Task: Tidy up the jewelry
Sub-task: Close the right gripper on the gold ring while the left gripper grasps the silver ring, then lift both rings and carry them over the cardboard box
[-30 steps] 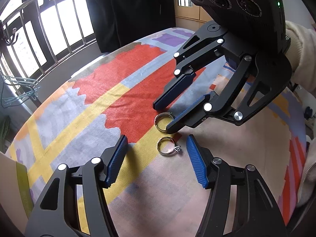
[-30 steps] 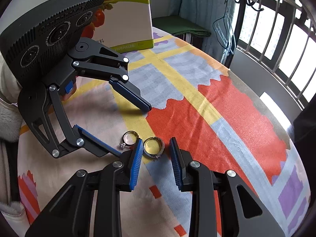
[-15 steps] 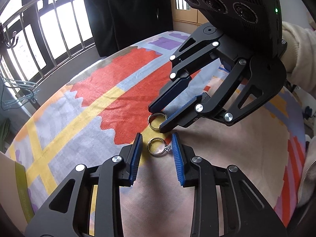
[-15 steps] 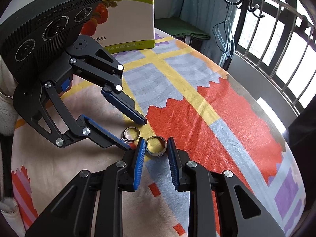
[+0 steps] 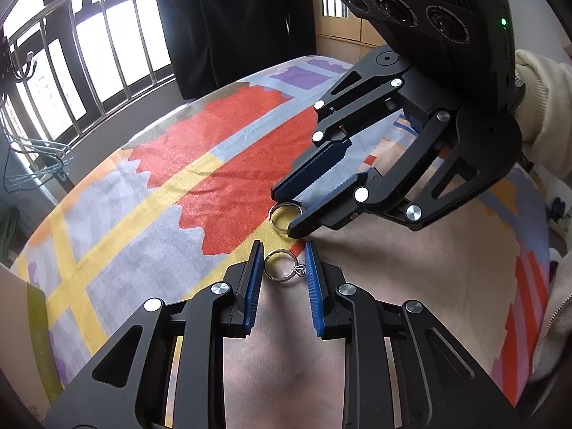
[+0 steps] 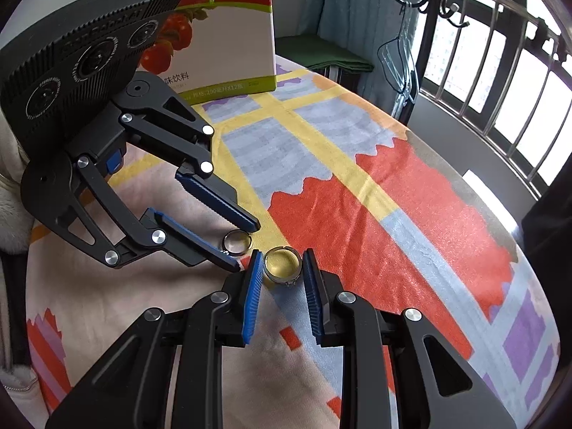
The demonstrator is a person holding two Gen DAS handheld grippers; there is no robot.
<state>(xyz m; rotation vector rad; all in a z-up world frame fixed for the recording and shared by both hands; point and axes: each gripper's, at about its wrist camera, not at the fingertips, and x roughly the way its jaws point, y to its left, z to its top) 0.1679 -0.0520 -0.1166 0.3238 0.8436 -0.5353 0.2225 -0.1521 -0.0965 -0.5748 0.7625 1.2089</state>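
Honestly barely started. Left gripper [image 5: 284,266] was pinched in around the stone-set ring [image 5: 283,266], pads touching or nearly, ring flat on the patterned tablecloth [image 5: 150,193]. Just beside it, the right gripper [image 6: 282,266] bracketed the plain band [image 6: 281,264] the same way, slim gaps showing, also lying on the cloth. Neither ring looked lifted, and no tray or box showed up, so basically everything was left.
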